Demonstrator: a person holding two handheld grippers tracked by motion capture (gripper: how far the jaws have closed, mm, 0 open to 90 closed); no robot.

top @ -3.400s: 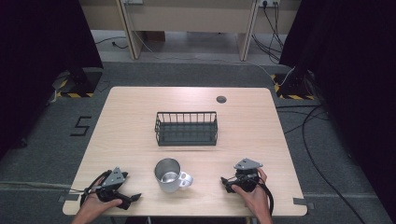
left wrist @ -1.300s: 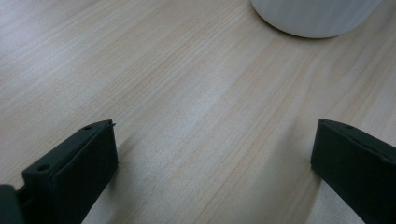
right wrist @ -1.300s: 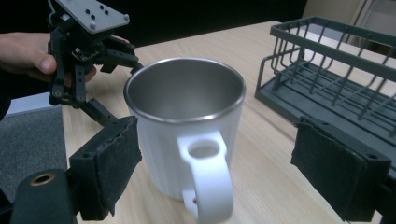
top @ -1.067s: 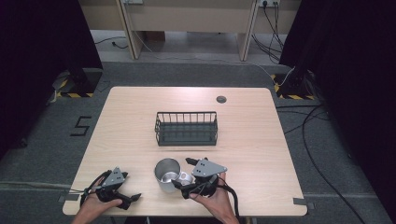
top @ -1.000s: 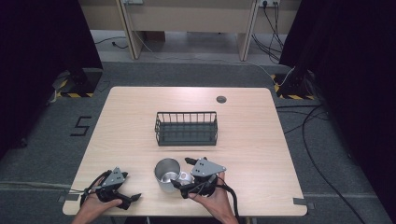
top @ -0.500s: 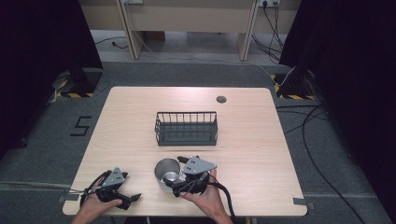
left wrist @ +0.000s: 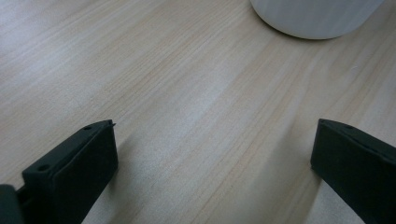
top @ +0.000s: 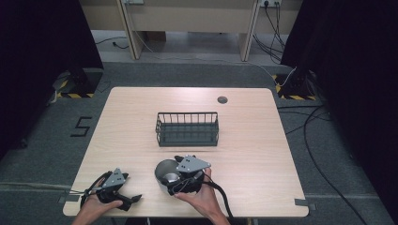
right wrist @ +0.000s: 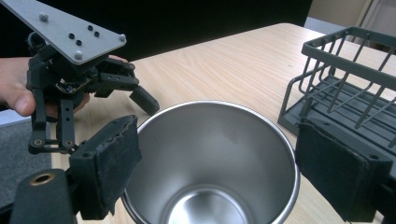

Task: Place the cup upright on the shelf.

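Two grippers are working at the near edge of the counter (top: 263,154). The right gripper (top: 178,178) is clenching the steel cup (top: 163,169) by its rim, one pad on each side, probably so that the cup is staying upright for a lift toward the wire basket (top: 187,129) just behind it. The left gripper (top: 130,198) is lying released on the counter beside the cup, grasping nothing and seemingly waiting out of the way.
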